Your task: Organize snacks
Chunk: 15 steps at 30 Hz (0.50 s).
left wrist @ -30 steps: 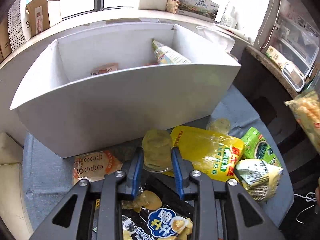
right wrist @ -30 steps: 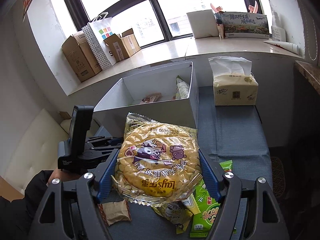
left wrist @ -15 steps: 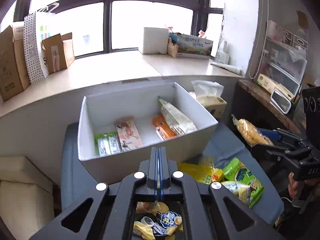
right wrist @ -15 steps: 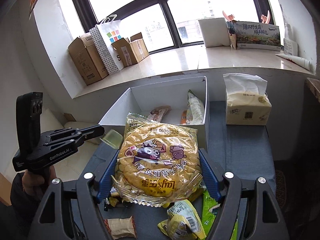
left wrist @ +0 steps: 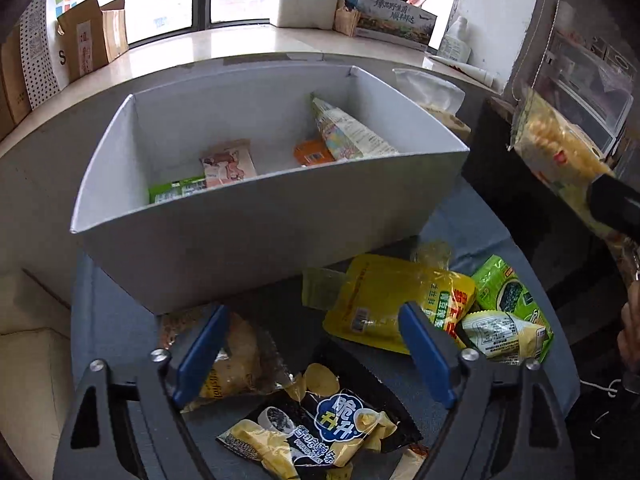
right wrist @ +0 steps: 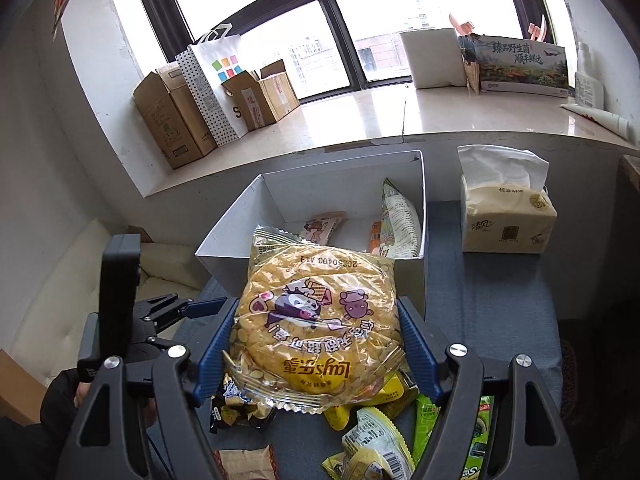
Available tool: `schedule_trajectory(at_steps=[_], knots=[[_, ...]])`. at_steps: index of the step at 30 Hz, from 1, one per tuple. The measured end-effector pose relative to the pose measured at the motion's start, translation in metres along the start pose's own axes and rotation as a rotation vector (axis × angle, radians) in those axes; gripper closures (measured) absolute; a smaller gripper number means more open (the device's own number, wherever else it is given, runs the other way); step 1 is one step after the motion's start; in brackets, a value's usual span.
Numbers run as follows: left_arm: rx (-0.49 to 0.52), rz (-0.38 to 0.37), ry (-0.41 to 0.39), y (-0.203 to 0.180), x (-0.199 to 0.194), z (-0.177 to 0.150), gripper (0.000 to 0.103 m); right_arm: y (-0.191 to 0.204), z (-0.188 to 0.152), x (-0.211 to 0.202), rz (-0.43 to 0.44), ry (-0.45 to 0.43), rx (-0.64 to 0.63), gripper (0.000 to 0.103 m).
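Right wrist view: right gripper (right wrist: 318, 344) clamps the round Lay's chip bag (right wrist: 318, 320) just short of the white box (right wrist: 420, 216). Squeeze harder and chips crack; loosen and it probably slips. Left gripper (left wrist: 316, 356) has just sprung open, empty, above the black chip packet (left wrist: 320, 428); its jelly cup is gone.

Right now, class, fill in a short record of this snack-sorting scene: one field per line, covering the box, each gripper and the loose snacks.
Box: white box, open top, a few packets inside
Left gripper: jaws just opened wide, nothing between them, over the black chip bag
Right gripper: jaws closed on the yellow round snack pack
Loose snacks: yellow pouch, green packet on the blue cloth
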<state>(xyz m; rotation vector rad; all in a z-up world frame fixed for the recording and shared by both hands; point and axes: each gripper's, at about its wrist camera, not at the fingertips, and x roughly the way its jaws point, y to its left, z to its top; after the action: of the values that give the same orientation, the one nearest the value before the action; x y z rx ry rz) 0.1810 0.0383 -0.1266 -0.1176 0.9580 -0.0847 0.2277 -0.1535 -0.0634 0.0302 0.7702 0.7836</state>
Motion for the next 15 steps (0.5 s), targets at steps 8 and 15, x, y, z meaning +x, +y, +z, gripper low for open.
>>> schedule_trajectory(at_steps=[8, 15], knots=[[-0.001, 0.011, 0.067, -0.011, 0.052, 0.007, 0.007, -0.015, -0.020, -0.016, -0.034, 0.000, 0.038, 0.023], [-0.050, 0.007, 0.065, -0.009, 0.076, 0.016, 0.055, -0.030, -0.031, -0.019, -0.043, 0.008, 0.086, 0.023]])
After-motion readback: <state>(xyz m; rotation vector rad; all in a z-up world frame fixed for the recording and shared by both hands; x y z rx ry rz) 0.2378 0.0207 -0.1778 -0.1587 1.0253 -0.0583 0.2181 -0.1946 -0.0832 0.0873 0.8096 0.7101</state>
